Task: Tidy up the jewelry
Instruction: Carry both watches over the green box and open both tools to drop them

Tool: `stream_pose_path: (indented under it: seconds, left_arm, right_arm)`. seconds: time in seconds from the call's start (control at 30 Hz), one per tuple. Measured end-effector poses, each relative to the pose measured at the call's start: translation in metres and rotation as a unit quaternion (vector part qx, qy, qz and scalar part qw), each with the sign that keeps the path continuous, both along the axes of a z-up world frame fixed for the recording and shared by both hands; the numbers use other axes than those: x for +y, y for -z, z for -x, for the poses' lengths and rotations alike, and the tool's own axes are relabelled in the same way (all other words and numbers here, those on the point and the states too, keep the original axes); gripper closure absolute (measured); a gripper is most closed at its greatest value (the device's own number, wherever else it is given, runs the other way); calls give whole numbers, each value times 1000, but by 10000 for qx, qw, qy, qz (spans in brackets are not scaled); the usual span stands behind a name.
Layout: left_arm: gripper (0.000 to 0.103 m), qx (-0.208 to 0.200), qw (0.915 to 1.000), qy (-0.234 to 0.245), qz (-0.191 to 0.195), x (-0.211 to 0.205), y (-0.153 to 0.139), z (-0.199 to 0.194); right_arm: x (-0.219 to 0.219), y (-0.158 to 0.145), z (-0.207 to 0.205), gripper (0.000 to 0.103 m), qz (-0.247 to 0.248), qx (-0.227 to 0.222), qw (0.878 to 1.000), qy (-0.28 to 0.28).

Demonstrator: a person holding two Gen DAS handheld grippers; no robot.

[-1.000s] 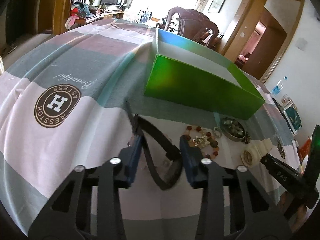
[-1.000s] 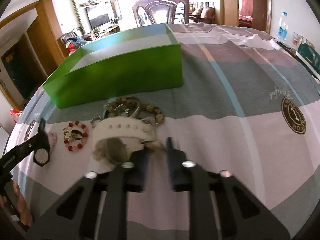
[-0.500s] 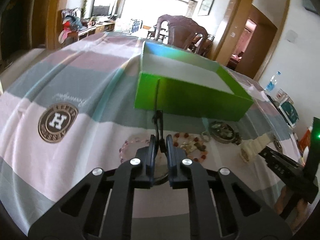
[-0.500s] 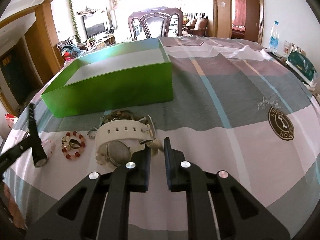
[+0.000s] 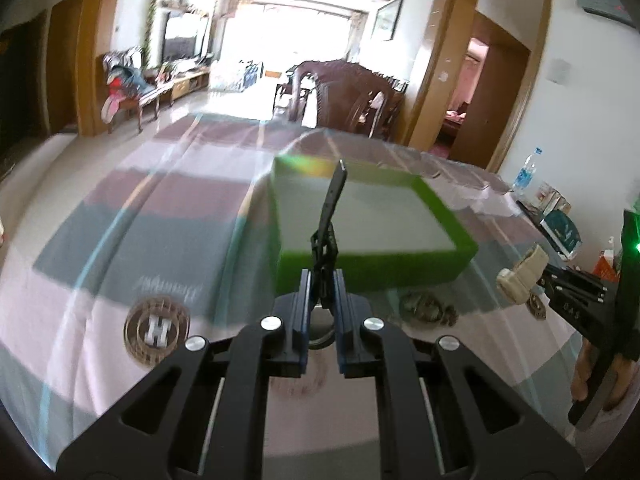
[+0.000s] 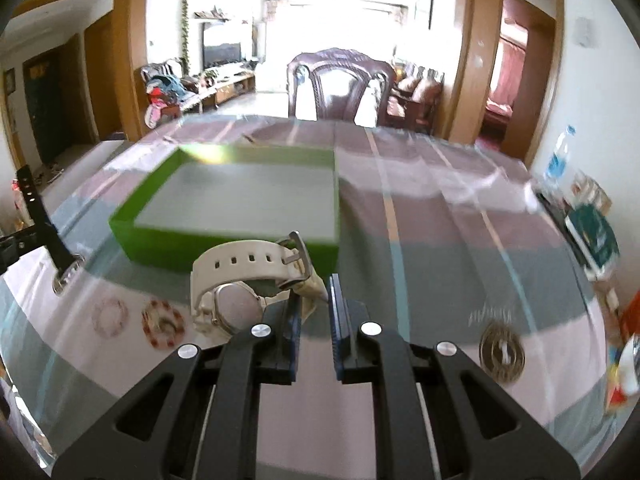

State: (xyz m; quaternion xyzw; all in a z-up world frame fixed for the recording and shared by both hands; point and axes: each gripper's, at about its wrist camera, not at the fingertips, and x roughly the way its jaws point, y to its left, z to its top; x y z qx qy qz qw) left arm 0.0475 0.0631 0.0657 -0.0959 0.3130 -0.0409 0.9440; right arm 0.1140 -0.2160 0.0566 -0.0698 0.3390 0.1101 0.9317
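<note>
your left gripper point(image 5: 322, 280) is clamped on a black watch point(image 5: 329, 220), pinching it at the strap near the case, with the free end of the strap standing up in front of the green box point(image 5: 372, 268). the watch is lifted clear of the striped cloth on the tabletop point(image 5: 120, 240); from the right wrist view you can see it hanging at the far left, case point(image 6: 66, 272) low and strap rising above it.

your right gripper point(image 6: 312, 300) is closed on a white watch point(image 6: 240, 280), gripping the tail of its strap between the blue pads point(image 6: 335, 312). the buckled loop and round case sit just left of the fingers, in front of the near wall of the green box. whether the white watch touches the cloth you cannot tell.

the green box lies open on the tabletop, straight ahead of both grippers, its pale floor showing.

left on the cloth are a red beaded bracelet point(image 6: 163, 323) and a pale pink bracelet point(image 6: 110, 316) beside it, both well left of your right gripper, and a blurred heap of beads point(image 5: 428, 308) near the box's front wall in the left wrist view.
</note>
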Motion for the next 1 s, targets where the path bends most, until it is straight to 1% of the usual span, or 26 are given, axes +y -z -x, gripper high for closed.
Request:
stream_pose_path:
  seconds: [0.1,0.2,0.27,0.33,0.4,0.47,0.53,0.57,0.6,0.63,0.67,0.7,0.73,0.77,0.8,0.87,1.0]
  left_arm:
    - [93,-177,9997,166,-44,-5,-13,-28]
    - [93,-336,9982,462,162,-8,-20,-63]
    - [92,-392,9975,560,183,-11,-20,-88]
    - [92,-177,9989,409,136,-12,-11,-112]
    - [92,52,9991,363,214,-13,2,-130]
    - [92,241,9988,347,247,-15,16,-140]
    - [91,352,9987,323,177,-18,26,-146]
    - [89,418,9985,318,127,-20,31,-149]
    - [84,497,9983,304,90,-21,36,-151]
    - [83,548,9980,288,98,-21,39,-153]
    - [82,570,9979,285,120,-18,42,-151]
    - [78,569,9979,290,131,-18,42,-150]
    - [74,553,9979,294,136,-17,43,-150]
    - [64,531,9981,273,143,-16,42,-149]
    - [58,501,9983,249,148,-15,42,-146]
    - [56,426,9986,270,148,-14,39,-139]
    - [51,207,9991,377,25,-17,33,-112]
  right_arm:
    - [11,-12,-23,90,-93,-38,9998,-179]
    - [24,-16,-52,90,-7,-155,9998,-132]
    - [32,-12,-78,90,-38,-23,9999,-102]
    - [38,-1,-98,90,-40,115,9999,-23]
    - [44,15,-116,90,12,308,9995,66]
    - [48,34,-130,90,0,592,9982,120]
    - [52,46,-138,90,4,780,9969,106]
    - [54,52,-141,89,39,835,9964,112]
    - [56,55,-142,88,66,876,9961,125]
    - [57,58,-143,85,84,941,9954,139]
    - [56,60,-144,76,37,1041,9945,124]
    - [56,61,-142,64,-31,1084,9941,89]
    - [54,60,-140,60,-106,1140,9934,54]
    - [52,59,-135,56,-143,1087,9940,68]
    - [49,55,-130,54,-134,986,9950,101]
    - [45,46,-121,54,-113,876,9961,52]
    - [30,32,-88,54,-242,726,9970,-125]
